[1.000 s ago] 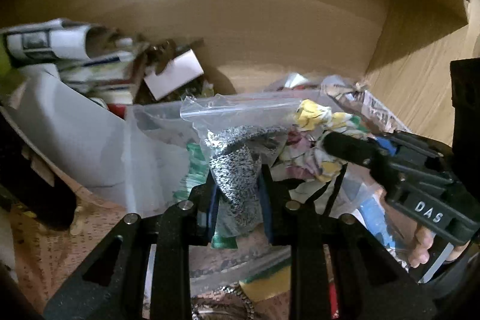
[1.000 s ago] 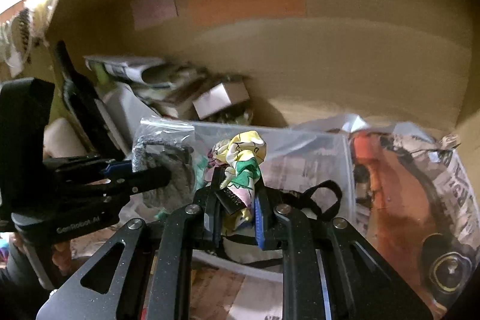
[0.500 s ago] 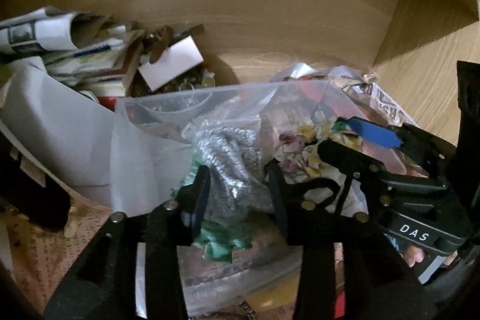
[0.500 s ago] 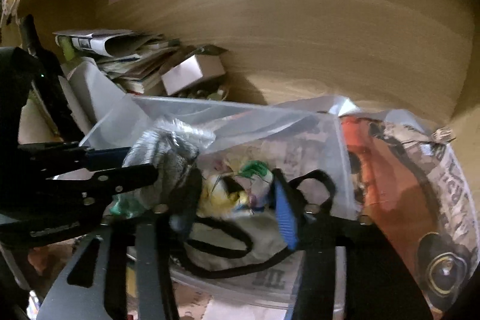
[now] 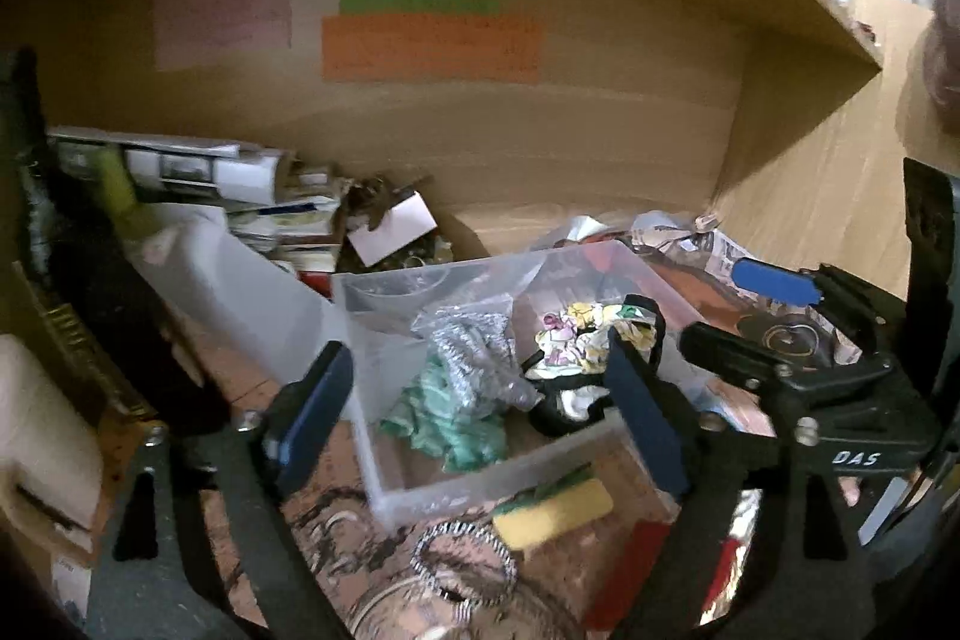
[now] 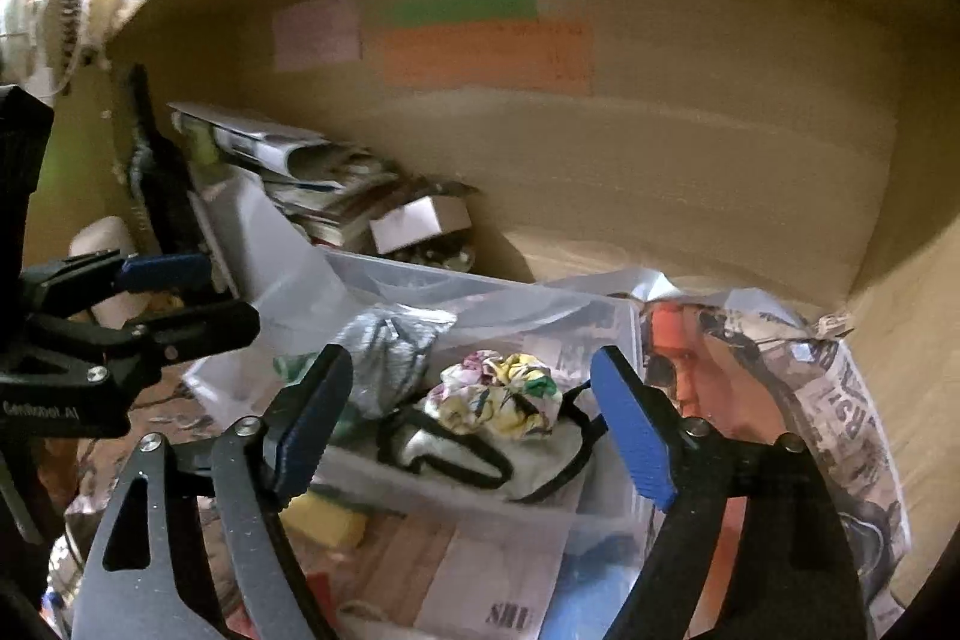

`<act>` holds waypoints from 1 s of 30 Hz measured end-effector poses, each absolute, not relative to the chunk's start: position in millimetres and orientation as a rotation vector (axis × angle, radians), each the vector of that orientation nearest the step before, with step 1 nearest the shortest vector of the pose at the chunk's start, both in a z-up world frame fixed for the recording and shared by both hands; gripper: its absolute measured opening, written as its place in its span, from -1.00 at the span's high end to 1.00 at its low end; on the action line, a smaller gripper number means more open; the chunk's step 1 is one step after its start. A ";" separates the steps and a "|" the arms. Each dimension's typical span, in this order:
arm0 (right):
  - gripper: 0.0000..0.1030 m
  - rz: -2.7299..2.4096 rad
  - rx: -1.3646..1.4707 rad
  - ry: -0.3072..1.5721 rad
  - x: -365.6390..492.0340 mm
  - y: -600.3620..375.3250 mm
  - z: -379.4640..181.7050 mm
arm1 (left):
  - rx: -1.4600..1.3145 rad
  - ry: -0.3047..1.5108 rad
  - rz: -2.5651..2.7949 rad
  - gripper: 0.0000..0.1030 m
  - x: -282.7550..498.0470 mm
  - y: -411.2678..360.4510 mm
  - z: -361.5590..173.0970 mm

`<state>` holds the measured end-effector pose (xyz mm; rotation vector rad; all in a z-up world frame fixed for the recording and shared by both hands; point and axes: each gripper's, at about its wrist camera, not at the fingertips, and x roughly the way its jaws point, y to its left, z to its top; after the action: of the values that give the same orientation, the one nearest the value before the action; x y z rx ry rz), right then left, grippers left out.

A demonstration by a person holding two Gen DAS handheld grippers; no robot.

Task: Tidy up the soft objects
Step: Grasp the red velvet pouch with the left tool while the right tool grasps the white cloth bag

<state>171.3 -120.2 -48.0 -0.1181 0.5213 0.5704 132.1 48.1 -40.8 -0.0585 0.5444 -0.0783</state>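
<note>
Left tool [image 5: 480, 412]: jaws spread wide, nothing between the blue pads, positioned above the near edge of the clear plastic bin [image 5: 498, 490]. Right tool [image 6: 474, 424]: jaws likewise spread wide, empty, held over the same bin [image 6: 456, 496]. Each tool visible in the other's view: right tool at the right edge of the left wrist view [image 5: 720, 316], left tool at the left edge of the right wrist view [image 6: 198, 298].

Contents of the bin, left to right:
- green crumpled cloth [image 5: 456, 424], low in the near left corner;
- grey speckled fabric in a clear zip bag [image 5: 480, 346], resting on top of the green cloth;
- floral yellow-and-white fabric bundle [image 6: 498, 394], just beside the zip bag, lying on a white piece with black straps [image 6: 450, 454].

All soft items lay loose inside the bin, clear of both tools.

Surroundings:
- bin located in a wooden shelf compartment [image 5: 540, 148], with pink, green and orange paper labels [image 5: 432, 46] on the back wall;
- stacked newspapers and magazines [image 6: 312, 166] behind the bin at left;
- crumpled newspaper [image 6: 828, 400] immediately right of the bin;
- yellow-and-green sponge [image 5: 552, 514] just in front of the bin;
- beaded bracelet [image 5: 462, 562] near the sponge.
</note>
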 end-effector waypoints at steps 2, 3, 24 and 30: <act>-0.56 0.584 -0.122 0.510 159.9 -123.2 -45.8 | -0.055 0.531 -0.068 -0.85 120.2 48.6 -41.0; -0.56 0.592 -0.124 0.506 153.8 -125.0 -45.4 | -0.053 0.529 -0.063 -0.86 114.6 48.9 -41.4; -0.57 0.514 -0.024 0.723 86.6 -196.1 -126.5 | -0.071 0.767 -0.268 -0.94 76.3 -22.8 -129.7; -0.57 0.551 -0.032 0.773 81.5 -194.2 -142.5 | -0.088 0.816 -0.301 -0.89 86.9 -35.5 -151.7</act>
<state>81.5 -194.2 -142.5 -0.0319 0.7734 0.5508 86.9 -35.5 -151.7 -0.0884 0.8158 -0.3011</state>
